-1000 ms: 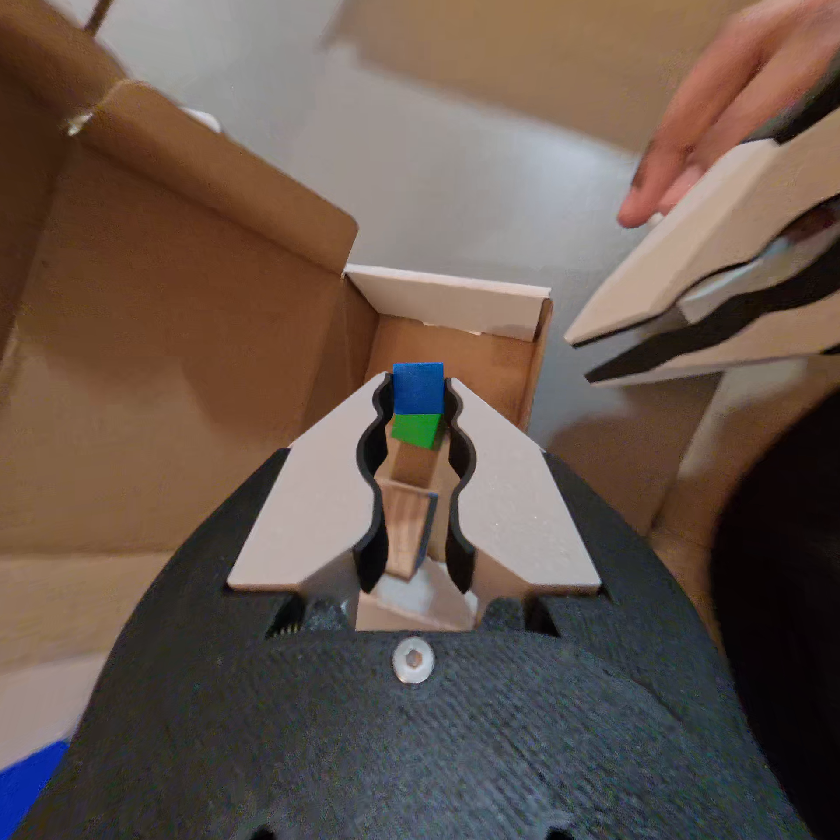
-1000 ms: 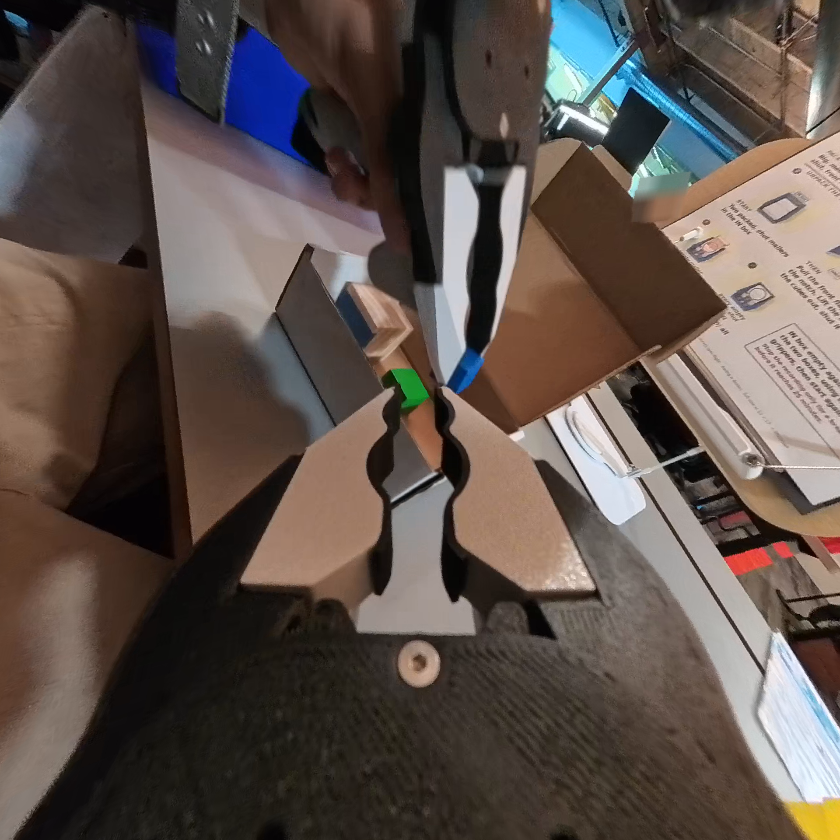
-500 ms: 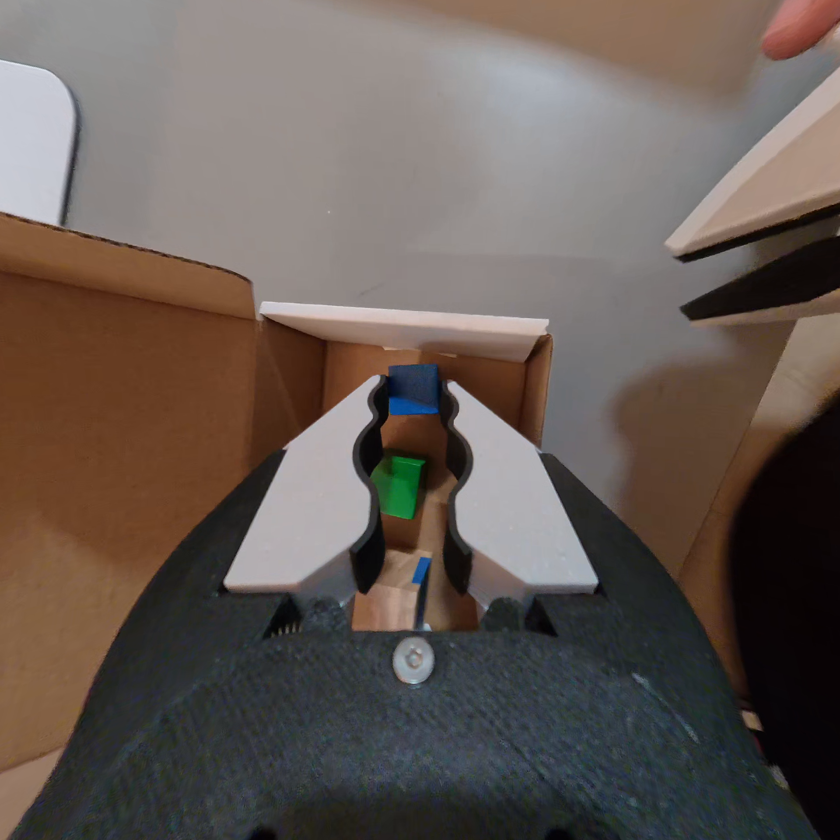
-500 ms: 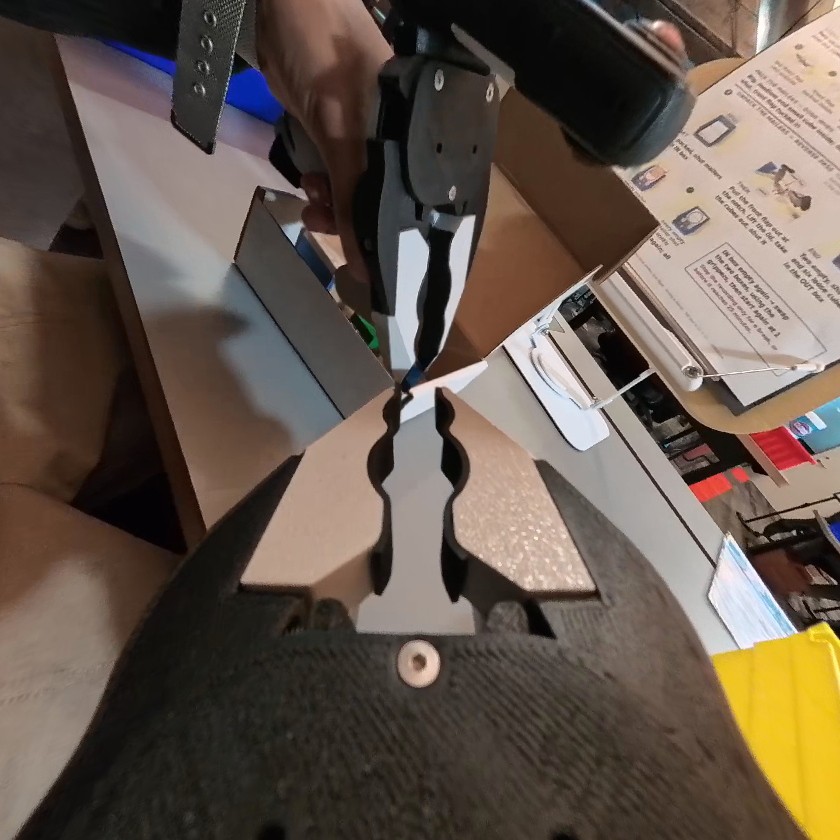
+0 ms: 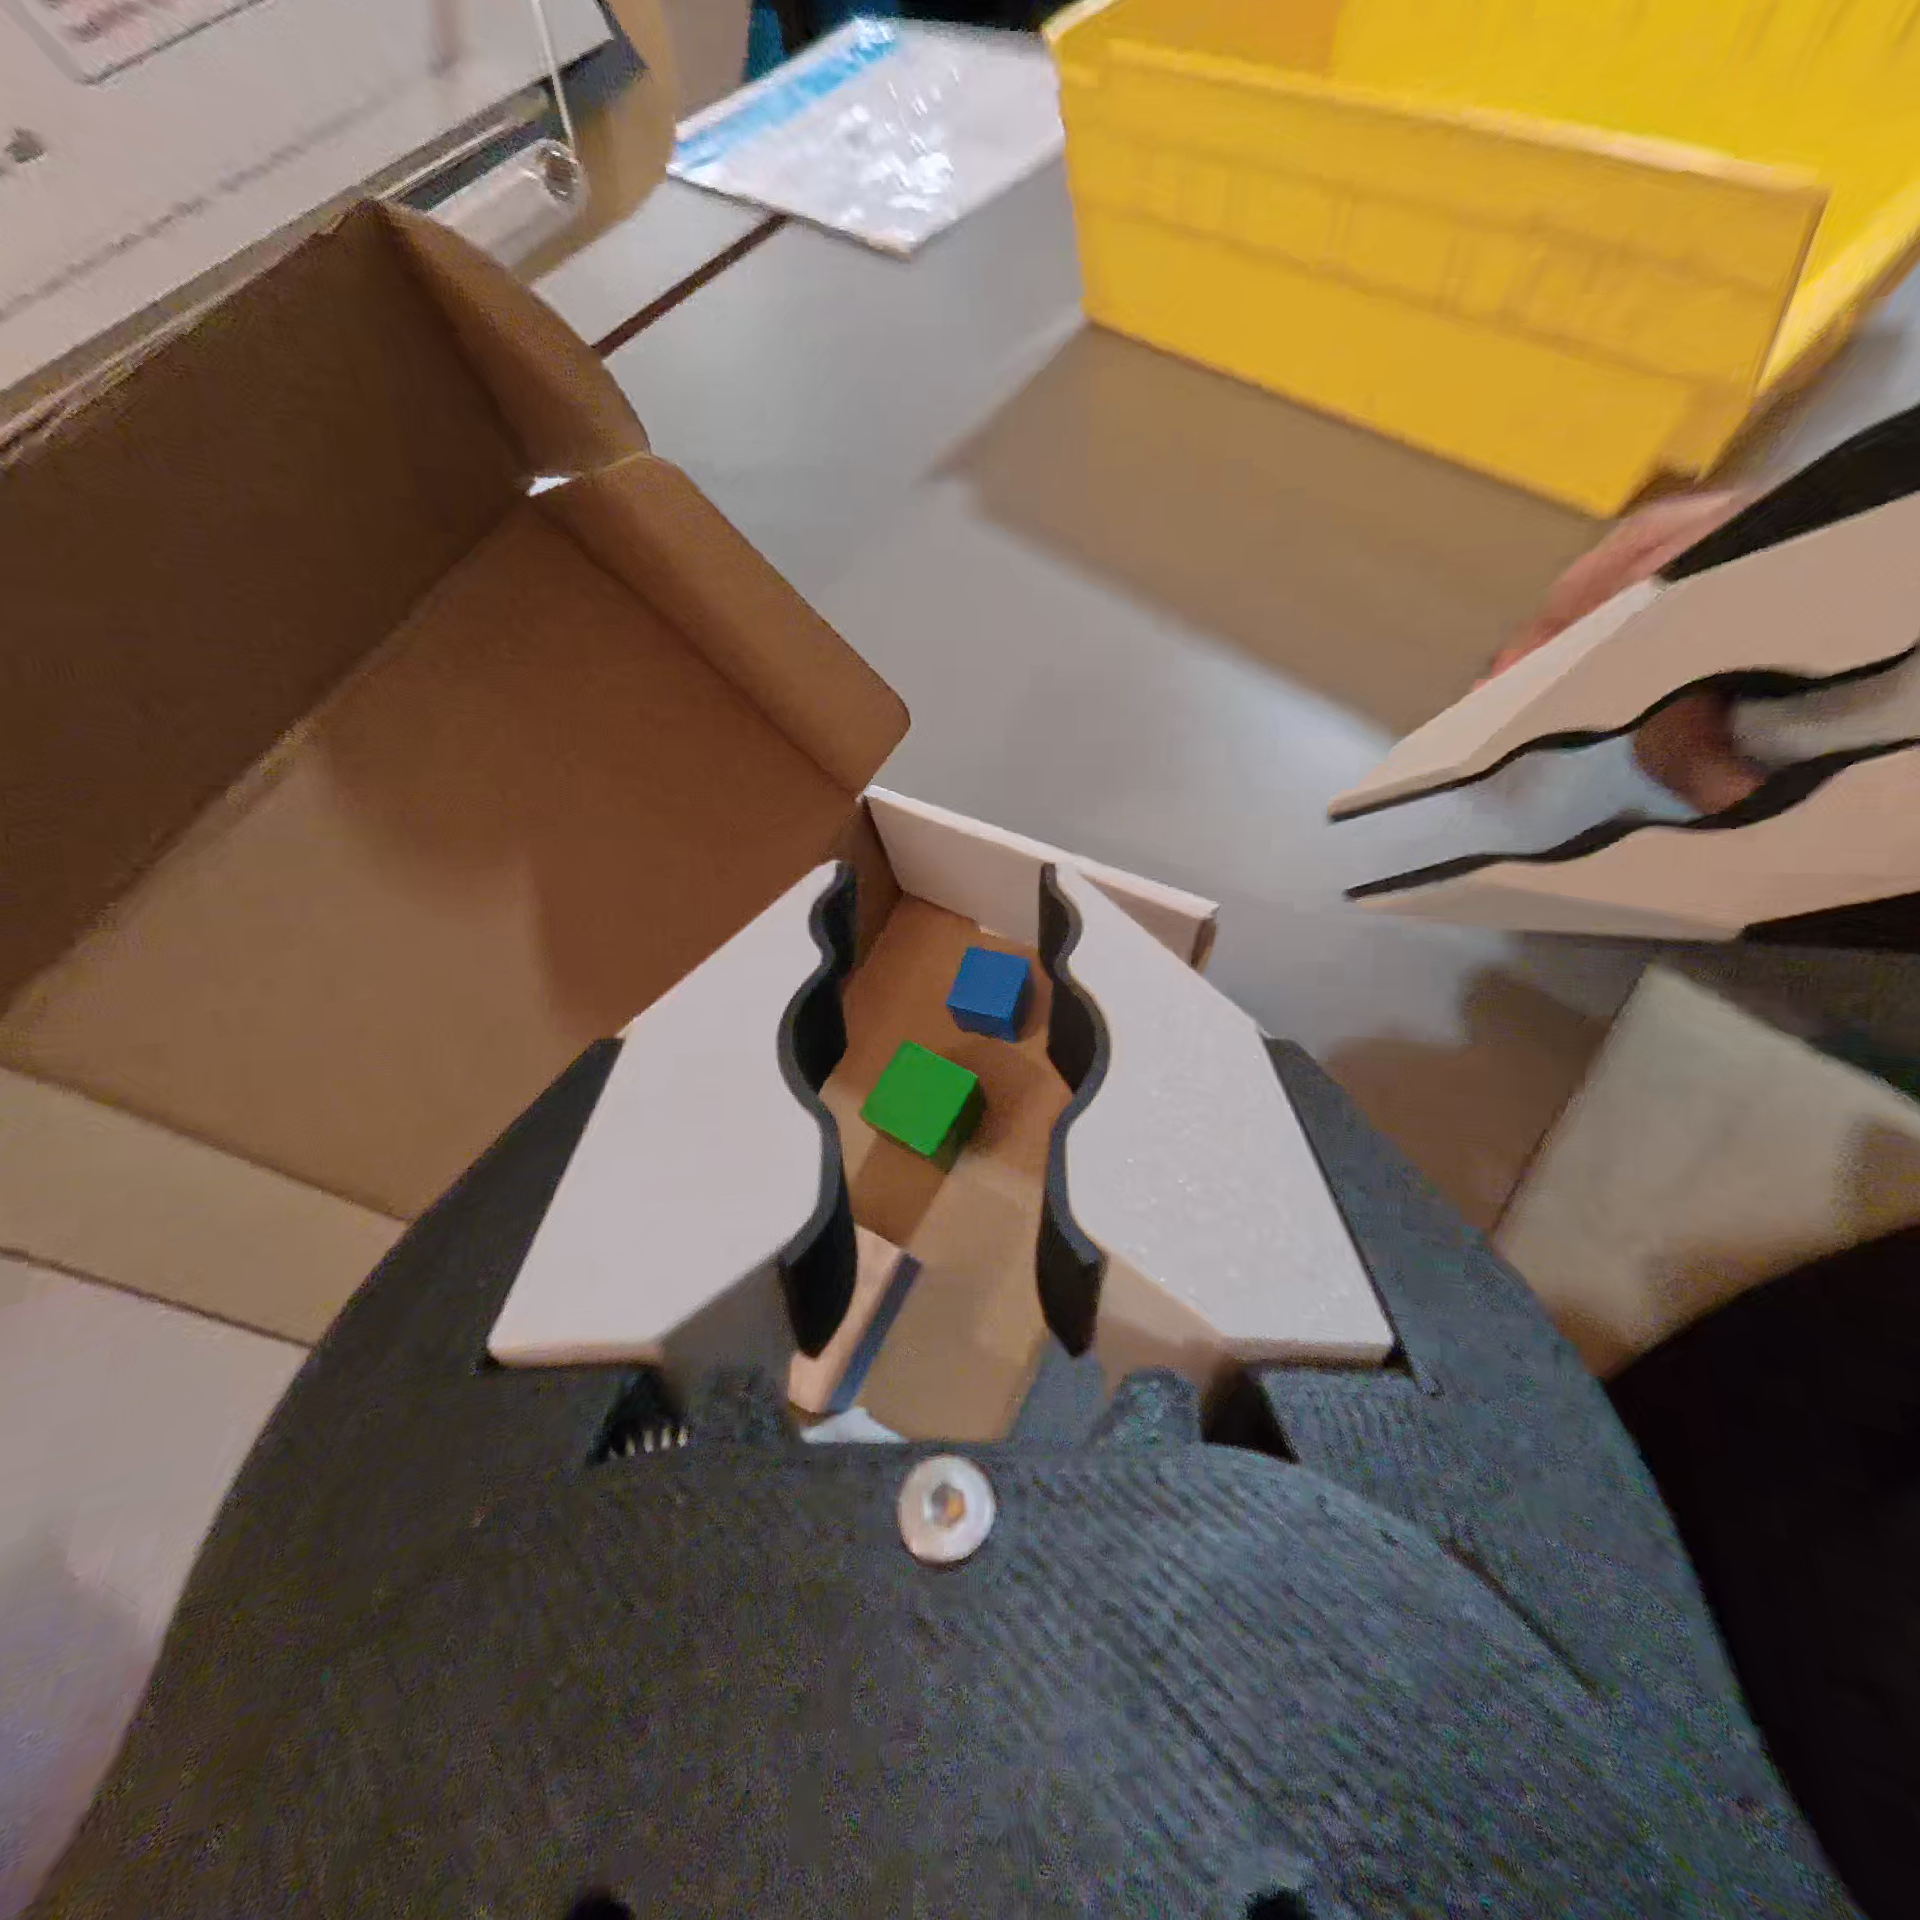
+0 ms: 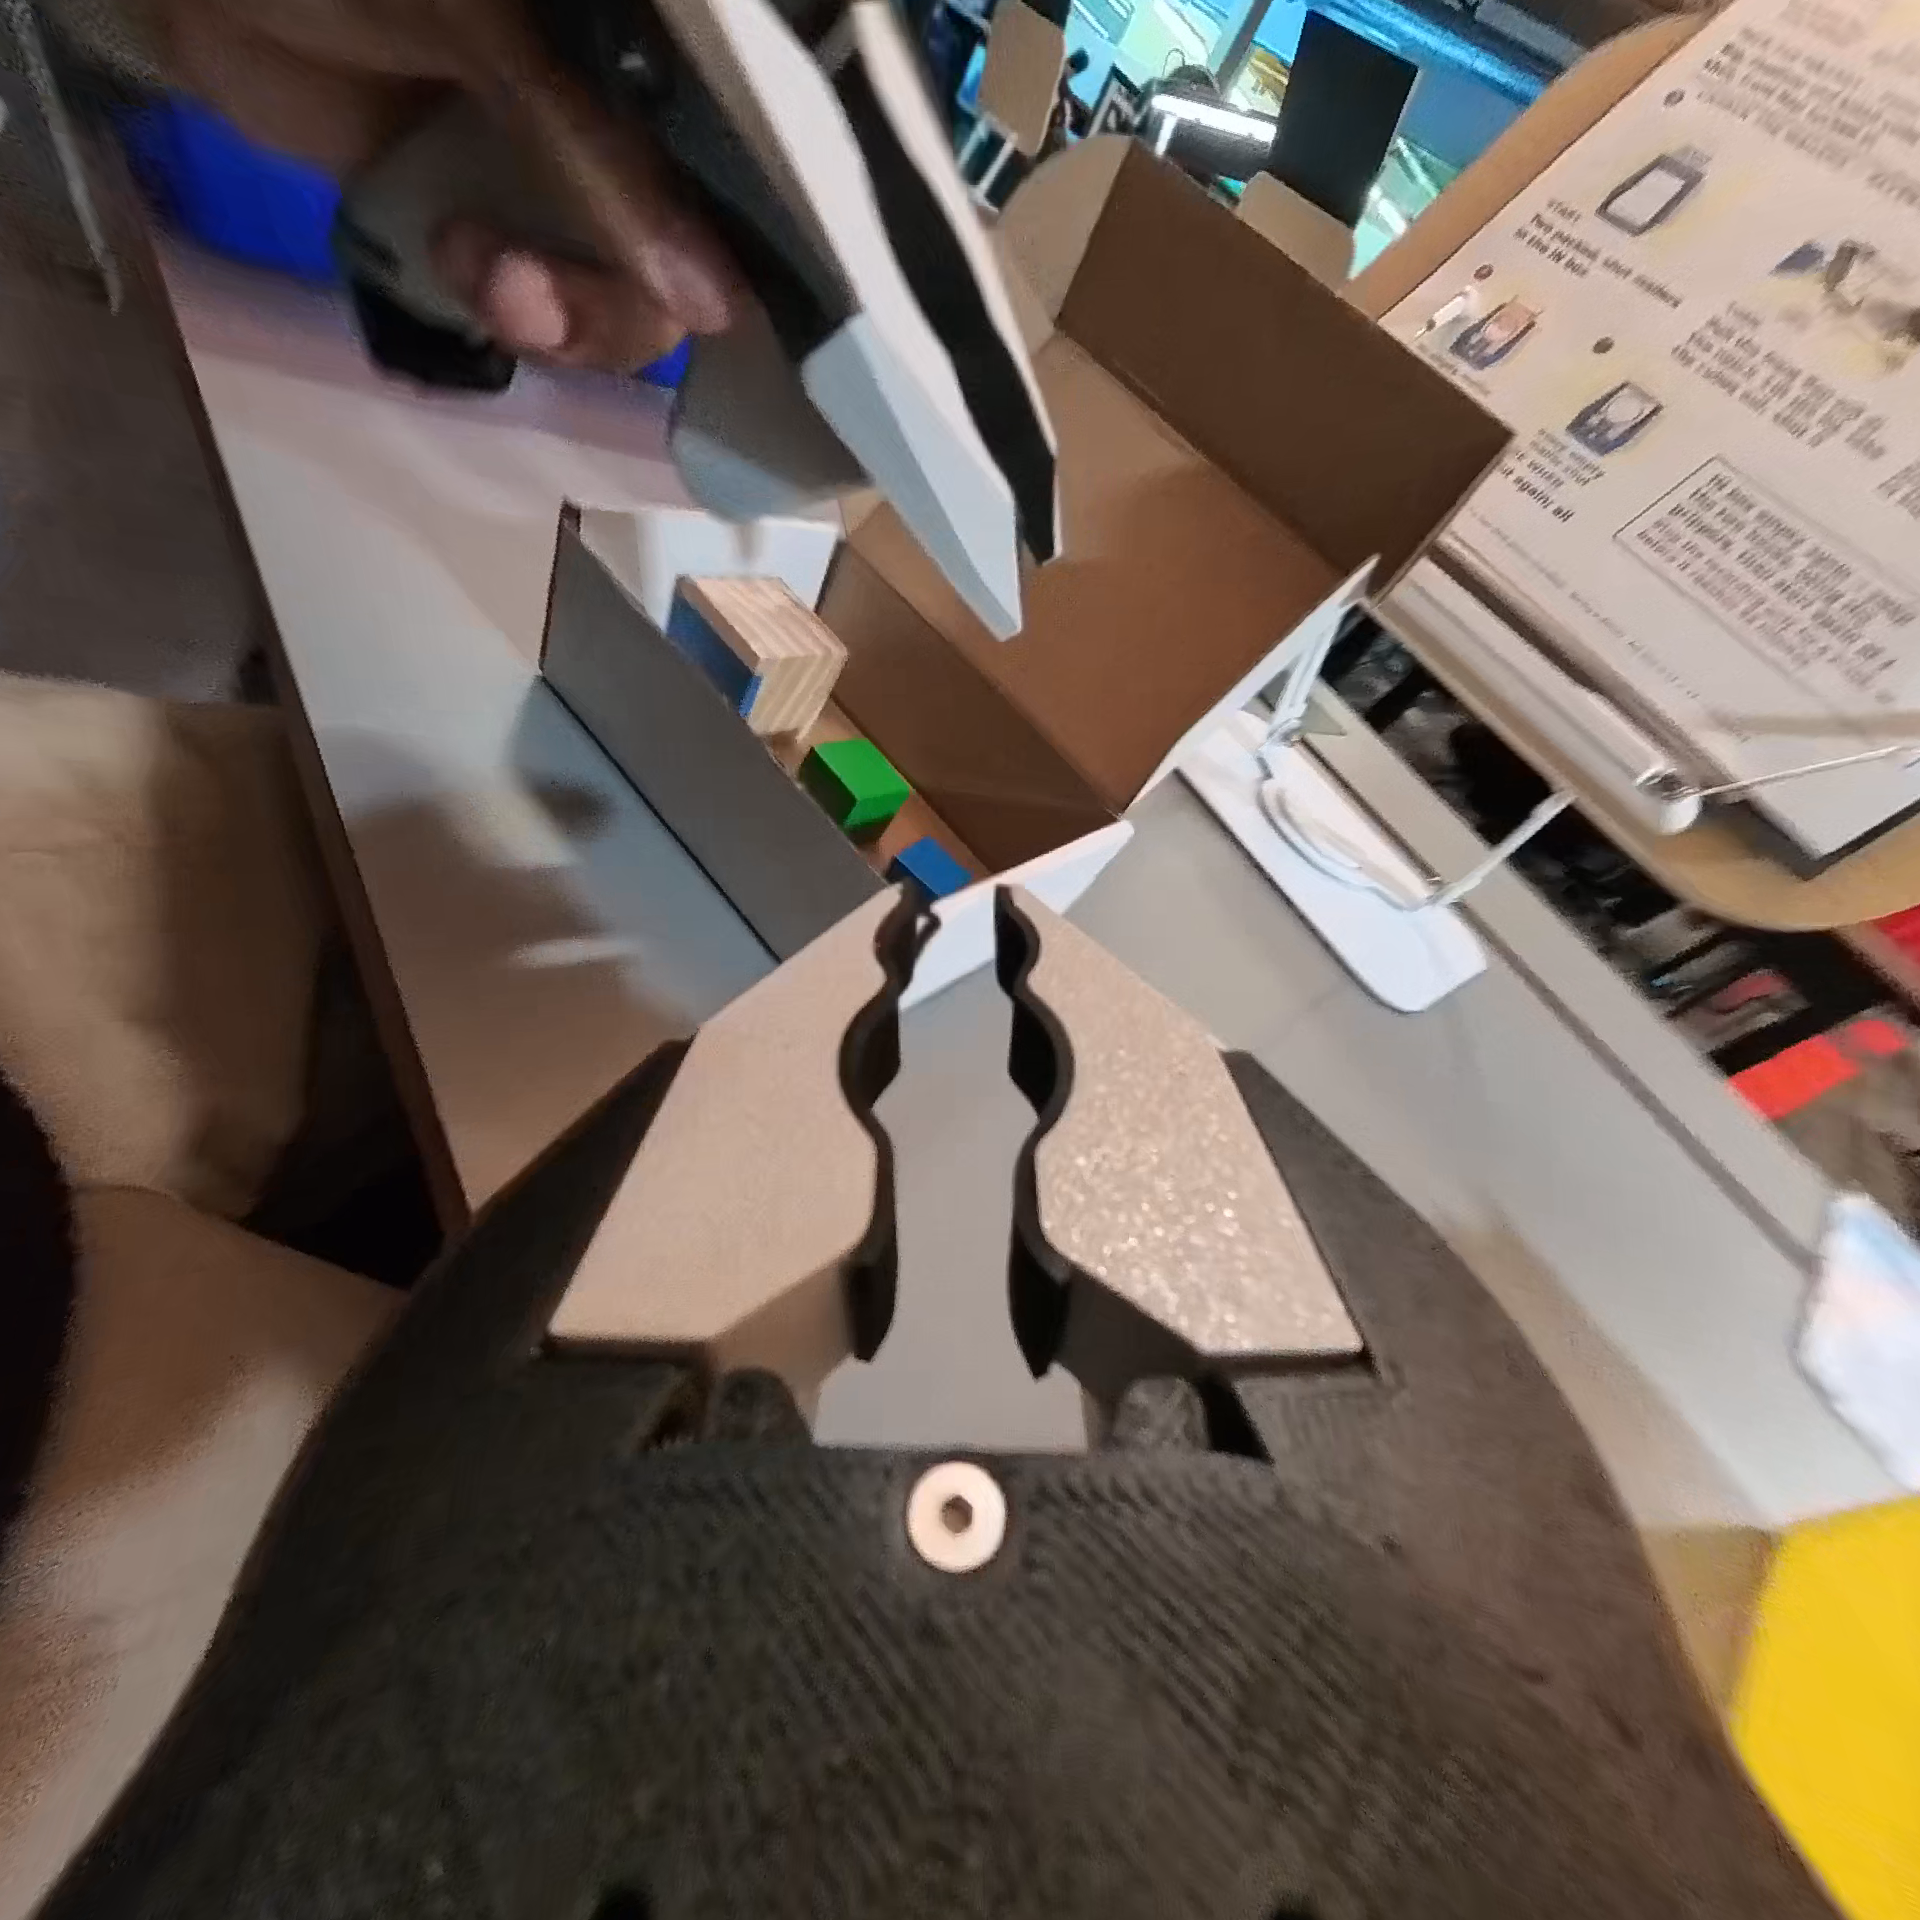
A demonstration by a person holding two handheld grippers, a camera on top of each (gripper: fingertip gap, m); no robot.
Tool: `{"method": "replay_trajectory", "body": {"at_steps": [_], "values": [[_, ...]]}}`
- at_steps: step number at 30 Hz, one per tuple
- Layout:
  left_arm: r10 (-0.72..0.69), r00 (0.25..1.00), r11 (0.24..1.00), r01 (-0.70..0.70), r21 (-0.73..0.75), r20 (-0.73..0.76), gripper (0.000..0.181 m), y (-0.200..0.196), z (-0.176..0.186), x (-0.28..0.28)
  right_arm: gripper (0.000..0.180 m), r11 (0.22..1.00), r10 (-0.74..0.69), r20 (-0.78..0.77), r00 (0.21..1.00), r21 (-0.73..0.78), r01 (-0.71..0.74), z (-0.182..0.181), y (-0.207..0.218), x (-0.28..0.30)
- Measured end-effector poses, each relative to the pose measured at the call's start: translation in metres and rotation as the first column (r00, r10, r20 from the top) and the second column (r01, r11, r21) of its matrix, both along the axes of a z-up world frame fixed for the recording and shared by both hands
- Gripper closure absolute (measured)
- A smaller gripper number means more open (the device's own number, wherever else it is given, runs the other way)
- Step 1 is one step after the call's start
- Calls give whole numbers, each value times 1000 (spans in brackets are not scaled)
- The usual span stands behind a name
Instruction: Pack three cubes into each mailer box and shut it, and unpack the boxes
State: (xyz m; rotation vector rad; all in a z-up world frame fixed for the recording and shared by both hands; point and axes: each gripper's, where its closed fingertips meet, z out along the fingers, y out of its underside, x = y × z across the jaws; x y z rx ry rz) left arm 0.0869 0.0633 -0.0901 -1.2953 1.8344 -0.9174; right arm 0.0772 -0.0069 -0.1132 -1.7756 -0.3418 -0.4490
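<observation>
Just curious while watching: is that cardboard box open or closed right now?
Open. The box has its lid raised, and a blue cube and a green cube show inside.

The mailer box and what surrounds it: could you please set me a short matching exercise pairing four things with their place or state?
Things:
1. green cube
2. blue cube
3. lid
4. yellow bin

Places or states:
a. standing open
b. on the table beyond the box
c. on the box floor, by the end wall
d. on the box floor, between two other cubes

Pairs: 1-d, 2-c, 3-a, 4-b
</observation>
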Motion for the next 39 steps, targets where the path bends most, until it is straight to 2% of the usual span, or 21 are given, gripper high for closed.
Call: {"method": "replay_trajectory", "body": {"at_steps": [1, 3, 5, 9, 12, 16, 18, 20, 21, 23, 26, 29, 33, 36, 39], "values": [[16, 1000, 999, -15, -47, 18, 143, -4, 2, -3, 166, 1000, 16, -83, 996, 18, -14, 2, 3, -1], [68, 995, 993, -61, -99, 74, 140, -6, 4, -8, 165, 997, 40, -264, 964, 73, -22, 10, 9, 2], [128, 981, 988, -113, -104, 144, 139, -2, 5, -14, 162, 995, 41, -354, 934, 104, -4, 16, 14, 11], [261, 932, 965, -253, -62, 250, 138, 26, 11, -31, 161, 994, 16, -321, 947, 106, 19, 16, 26, 23], [371, 886, 928, -349, -127, 277, 138, 52, 19, -46, 160, 987, 29, -351, 936, 156, 28, 29, 43, 23], [541, 768, 840, -472, -267, 343, 139, 90, 29, -74, 156, 952, -64, -408, 911, 248, 178, 63, 75, 53], [616, 710, 787, -539, -300, 341, 139, 111, 25, -85, 150, 899, -122, -506, 854, 308, 311, 79, 81, 79], [704, 631, 709, -605, -362, 324, 139, 136, 21, -91, 148, 867, -47, -610, 791, 369, 336, 83, 82, 80], [730, 609, 682, -617, -393, 311, 139, 147, 21, -89, 149, 888, -18, -591, 807, 361, 284, 75, 85, 73], [754, 587, 652, -611, -449, 295, 139, 162, 27, -84, 144, 909, -125, -509, 851, 286, 304, 54, 84, 82], [749, 591, 655, -594, -466, 299, 138, 176, 33, -79, 145, 878, -103, -547, 831, 342, 334, 72, 77, 92], [732, 624, 668, -575, -472, 275, 134, 183, 23, -76, 139, 886, -20, -593, 805, 361, 289, 82, 81, 97], [614, 765, 701, -414, -581, 195, 128, 160, 0, -64, 127, 934, 90, -692, 716, 308, 180, 69, 86, 100], [576, 795, 685, -342, -643, 190, 128, 153, -2, -57, 129, 935, 137, -735, 664, 316, 157, 65, 78, 99], [509, 832, 720, -273, -638, 220, 128, 141, 2, -52, 128, 955, 129, -732, 668, 272, 114, 51, 82, 90]]}}
